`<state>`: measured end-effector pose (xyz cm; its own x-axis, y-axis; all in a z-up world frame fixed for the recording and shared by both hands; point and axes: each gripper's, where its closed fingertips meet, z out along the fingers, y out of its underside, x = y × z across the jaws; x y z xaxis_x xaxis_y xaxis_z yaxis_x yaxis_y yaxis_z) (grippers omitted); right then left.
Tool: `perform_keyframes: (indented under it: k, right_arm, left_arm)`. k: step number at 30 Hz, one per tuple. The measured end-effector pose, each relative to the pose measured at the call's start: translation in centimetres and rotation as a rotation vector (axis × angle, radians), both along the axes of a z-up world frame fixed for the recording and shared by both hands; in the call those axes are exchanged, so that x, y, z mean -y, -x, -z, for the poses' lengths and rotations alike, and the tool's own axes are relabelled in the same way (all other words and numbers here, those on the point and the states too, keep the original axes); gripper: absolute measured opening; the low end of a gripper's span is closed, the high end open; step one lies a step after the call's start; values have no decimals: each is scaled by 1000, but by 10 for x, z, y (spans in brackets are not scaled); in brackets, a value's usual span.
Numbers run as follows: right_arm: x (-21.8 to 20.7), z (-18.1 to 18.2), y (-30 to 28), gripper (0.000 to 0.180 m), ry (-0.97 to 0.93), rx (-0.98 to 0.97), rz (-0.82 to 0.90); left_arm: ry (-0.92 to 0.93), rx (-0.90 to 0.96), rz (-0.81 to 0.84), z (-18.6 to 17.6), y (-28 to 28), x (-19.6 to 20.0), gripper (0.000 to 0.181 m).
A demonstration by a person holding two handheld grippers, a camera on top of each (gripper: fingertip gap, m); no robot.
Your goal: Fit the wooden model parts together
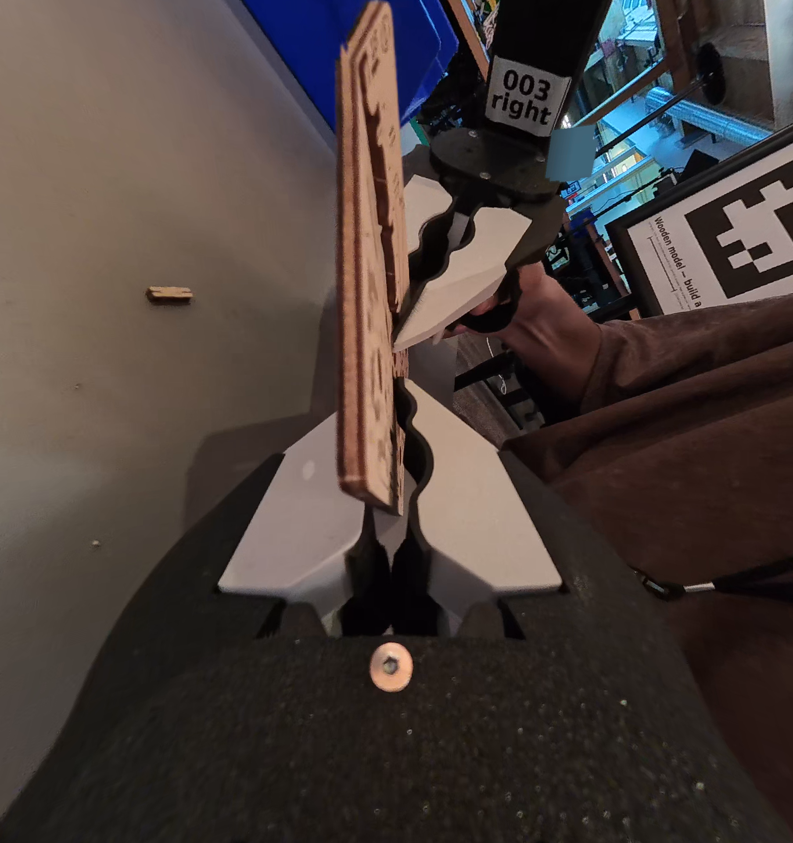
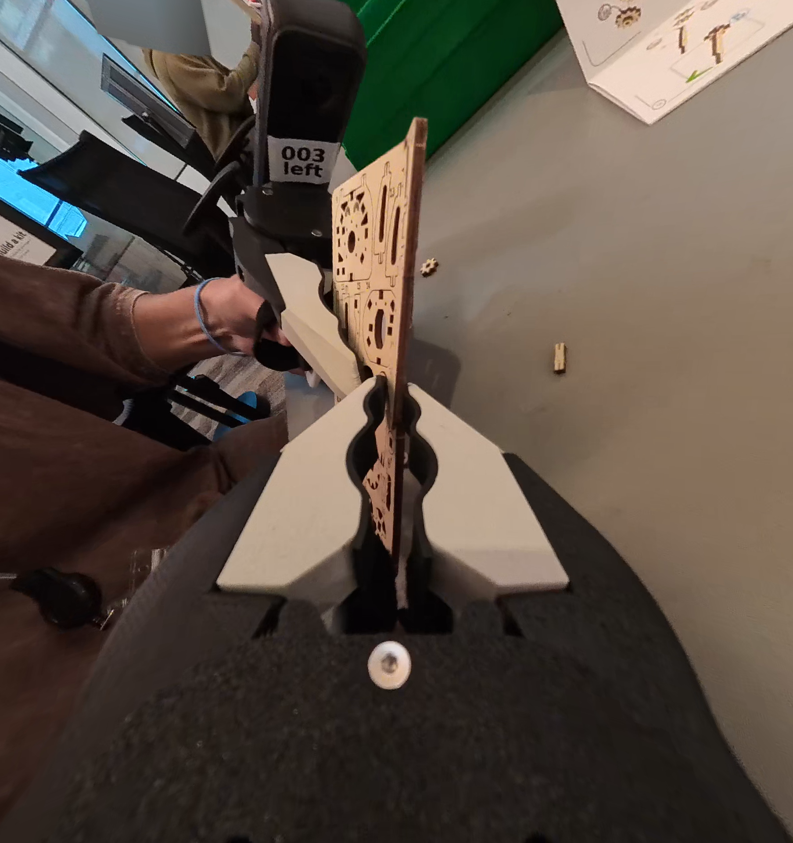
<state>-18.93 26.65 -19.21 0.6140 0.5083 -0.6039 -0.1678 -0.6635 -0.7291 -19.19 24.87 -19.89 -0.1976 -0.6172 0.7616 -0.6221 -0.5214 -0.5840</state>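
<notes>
Your left gripper (image 1: 396, 456) has its jaws closed on the lower edge of the wooden sheet (image 1: 369, 283), so the sheet stands on edge, running up toward 12 o'clock in the left wrist view. Your right gripper (image 2: 396, 401) pinches the same sheet (image 2: 378, 273) from the opposite end, jaws closed on it, the board sitting in the wavy groove between its white fingers (image 2: 308, 492).

Holding it at both ends looks deliberate: the sheet is thin and would flex or twist if only one side were clamped, and lifted clear of the table (image 1: 111, 410) its cut-out parts can be pushed free.

Further out, a small wooden block (image 1: 169, 294) lies on the table at about 9 o'clock in the left wrist view; in the right wrist view the same kind of piece (image 2: 559, 358) lies at 3 o'clock, with a tiny gear (image 2: 429, 266) nearer the sheet. The instruction leaflet (image 2: 686, 50) rests at 1 o'clock, a green bin (image 2: 440, 59) at 12.
</notes>
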Motion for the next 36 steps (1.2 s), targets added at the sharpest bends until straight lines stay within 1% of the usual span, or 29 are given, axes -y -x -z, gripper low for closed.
perform_keyframes:
  k: [3,5,9,11,13,16,21,29,31,33,36]
  right_arm:
    - [0,3,-1,5,45,-31,11]
    - [-1,5,-1,6,56,-17,21]
    - [6,-6,2,6,79,-225,-65]
    - [10,1,1,7,99,-193,-110]
    - [15,0,3,5,102,-191,-169]
    - [14,3,2,7,110,-127,-184]
    - [17,5,1,5,223,-103,-248]
    - [11,14,-1,5,221,58,-189]
    - [11,15,-2,6,232,72,-166]
    - [9,22,-3,7,251,118,-135]
    - [9,16,-3,5,242,87,-129]
  left_arm:
    - [0,-8,-5,2,-1,0,0]
    - [-11,-15,-9,4,-1,0,0]
    - [-5,26,32,-1,1,8,1]
    - [4,9,71,1,1,11,2]
    - [-6,6,104,3,3,16,2]
    - [-1,-8,113,4,3,17,2]
    - [-7,-13,119,6,3,18,2]
    - [-29,-38,75,10,1,12,1]
    - [-35,-41,67,11,0,11,1]
    - [-46,-49,61,13,-1,11,1]
    - [-33,-41,59,11,-1,11,1]
